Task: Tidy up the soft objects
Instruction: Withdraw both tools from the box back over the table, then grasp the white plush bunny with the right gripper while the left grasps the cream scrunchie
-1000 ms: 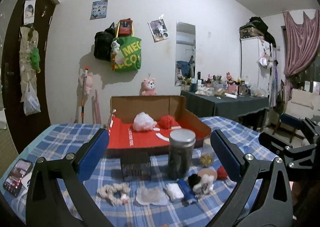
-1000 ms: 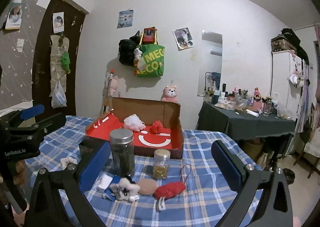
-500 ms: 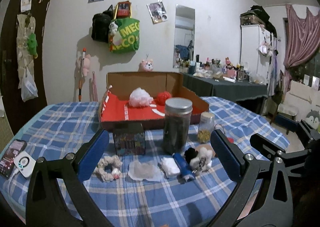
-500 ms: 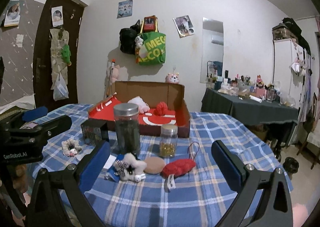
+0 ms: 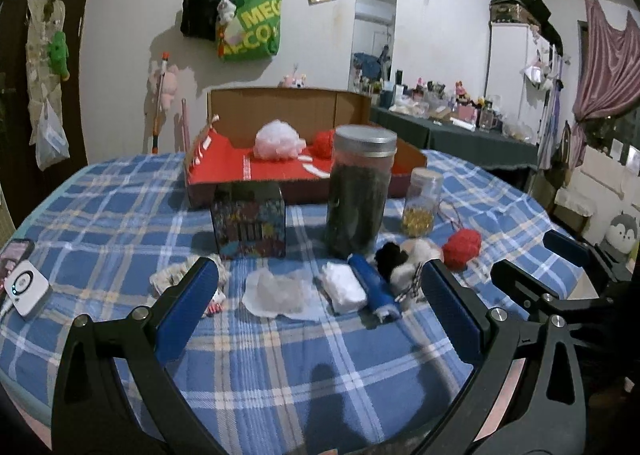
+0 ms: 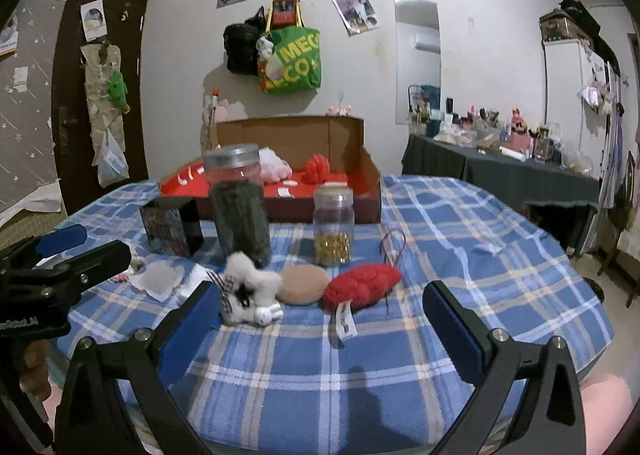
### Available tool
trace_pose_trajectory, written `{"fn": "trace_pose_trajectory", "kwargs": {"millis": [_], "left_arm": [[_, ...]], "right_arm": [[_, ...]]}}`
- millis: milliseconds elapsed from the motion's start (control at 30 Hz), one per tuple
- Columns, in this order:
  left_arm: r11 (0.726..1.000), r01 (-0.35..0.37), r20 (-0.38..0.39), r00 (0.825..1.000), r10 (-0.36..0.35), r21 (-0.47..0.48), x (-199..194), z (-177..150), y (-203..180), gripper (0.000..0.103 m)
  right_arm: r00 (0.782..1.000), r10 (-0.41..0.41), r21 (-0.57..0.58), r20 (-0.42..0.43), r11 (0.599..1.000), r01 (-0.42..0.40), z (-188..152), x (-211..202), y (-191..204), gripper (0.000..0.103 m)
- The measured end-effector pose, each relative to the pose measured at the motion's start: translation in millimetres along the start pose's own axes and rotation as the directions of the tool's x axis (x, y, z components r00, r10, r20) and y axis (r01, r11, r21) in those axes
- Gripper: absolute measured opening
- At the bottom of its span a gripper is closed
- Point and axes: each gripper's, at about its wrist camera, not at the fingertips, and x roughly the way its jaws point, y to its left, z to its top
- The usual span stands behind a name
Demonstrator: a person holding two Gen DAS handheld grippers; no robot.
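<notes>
My left gripper (image 5: pixel 318 313) is open and empty above the near table, just short of a translucent white puff (image 5: pixel 276 293), a white pad (image 5: pixel 344 287) and a blue tube (image 5: pixel 374 289). A frilly scrunchie (image 5: pixel 168 281) lies behind its left finger. My right gripper (image 6: pixel 320 325) is open and empty, in front of a white plush toy (image 6: pixel 250 285), a tan round pad (image 6: pixel 302 283) and a red knitted piece (image 6: pixel 362 283). An open cardboard box with a red floor (image 5: pixel 280 169) holds a pink-white pompom (image 5: pixel 278 143) and a red ball (image 5: pixel 324 143).
A tall dark jar (image 5: pixel 360 195), a small jar of yellow beads (image 5: pixel 420 203) and a patterned cube box (image 5: pixel 250 221) stand between the soft things and the box. A phone (image 5: pixel 14 255) and white device (image 5: pixel 26 287) lie at the left edge of the blue plaid table (image 5: pixel 320 367).
Both grippers have dropped lower and moved closer to the row of soft things; the objects now loom larger. Nothing on the table has moved.
</notes>
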Motion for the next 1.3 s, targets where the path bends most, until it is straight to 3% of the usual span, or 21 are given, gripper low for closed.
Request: {"fn": "trace_pose_trajectory", "kwargs": {"millis": [500,1300], "left_arm": [[0.999,-0.018,-0.126,0.992,0.014,-0.027,34,-22,13,0.103],[0.998,-0.045,-0.192,0.981,0.037,-0.038,57,-26,35,0.103]], "right_arm": [[0.995,0.007,0.052,-0.103,0.999,-0.002,-22,34,-10,0.103],[0.989,0.01,0.062,-0.148,0.998,-0.001,-19,61,-10,0.103]]}}
